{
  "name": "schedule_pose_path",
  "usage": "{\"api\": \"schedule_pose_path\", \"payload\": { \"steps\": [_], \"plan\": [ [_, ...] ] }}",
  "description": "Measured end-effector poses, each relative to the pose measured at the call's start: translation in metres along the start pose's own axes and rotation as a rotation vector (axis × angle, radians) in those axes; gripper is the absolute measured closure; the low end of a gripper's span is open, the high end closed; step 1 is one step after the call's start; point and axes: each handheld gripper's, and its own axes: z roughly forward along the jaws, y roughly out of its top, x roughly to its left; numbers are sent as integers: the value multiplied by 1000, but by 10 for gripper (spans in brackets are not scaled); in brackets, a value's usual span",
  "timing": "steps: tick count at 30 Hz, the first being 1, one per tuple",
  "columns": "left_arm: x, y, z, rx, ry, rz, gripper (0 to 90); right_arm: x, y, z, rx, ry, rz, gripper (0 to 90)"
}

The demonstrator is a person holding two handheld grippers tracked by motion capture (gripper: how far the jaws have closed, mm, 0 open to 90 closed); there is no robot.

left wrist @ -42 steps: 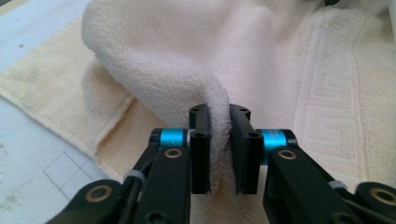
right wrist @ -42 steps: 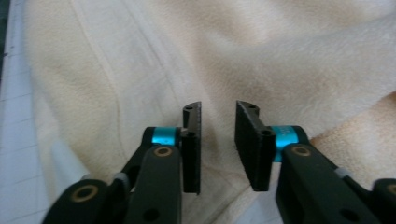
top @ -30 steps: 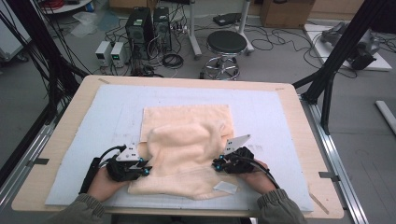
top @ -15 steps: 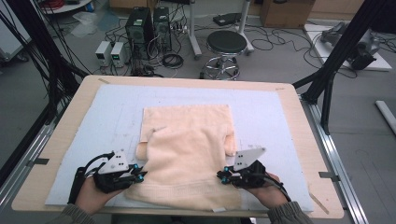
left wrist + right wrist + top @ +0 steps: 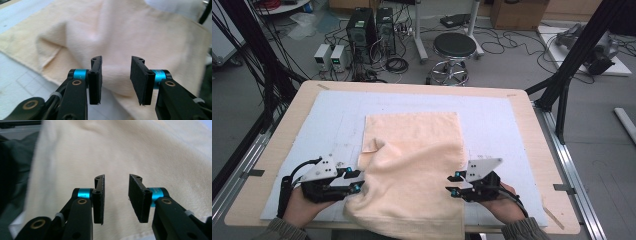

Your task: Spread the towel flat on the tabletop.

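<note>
A peach towel (image 5: 412, 165) is lying on the pale blue mat (image 5: 492, 120) that is covering the bench (image 5: 287, 110). Its near part is folded over and rumpled, and its near edge is hanging over the near side of the bench. The left claw (image 5: 356, 181) is sitting at the towel's left edge and the right claw (image 5: 453, 183) at its right edge. Both claws have just been opening; their jaws are standing apart with nothing between the pads, and the towel is lying just beyond them.

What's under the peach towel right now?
The peach terry towel lies on a pale blue mat over the wooden table. Anything beneath its folded layers is hidden.
</note>
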Motion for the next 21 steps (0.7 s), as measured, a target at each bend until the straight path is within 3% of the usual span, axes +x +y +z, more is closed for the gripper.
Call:
{"api": "schedule_pose_path", "payload": {
  "steps": [3, 5, 9, 12, 14, 16, 21],
  "plan": [
    [15, -5, 16, 15, 10, -44, 646, -16, -7, 20, 11, -6, 29, 617],
    [20, -6, 30, 41, -12, -62, 645, -24, -12, 33, 38, -2, 48, 600],
    [19, -7, 57, 106, -65, -59, 617, -29, -16, 52, 149, 14, 50, 619],
    [13, -7, 71, 160, -78, -24, 676, -31, -17, 53, 128, 44, 78, 715],
    [8, -7, 74, 175, -69, 0, 753, -30, -19, 53, 115, 49, 74, 774],
    [6, -6, 70, 169, -54, -2, 800, -28, -19, 52, 111, 55, 72, 829],
    [-3, -5, 49, 134, -30, 2, 822, -17, -16, 49, 124, 49, 27, 851]
  ]
}}
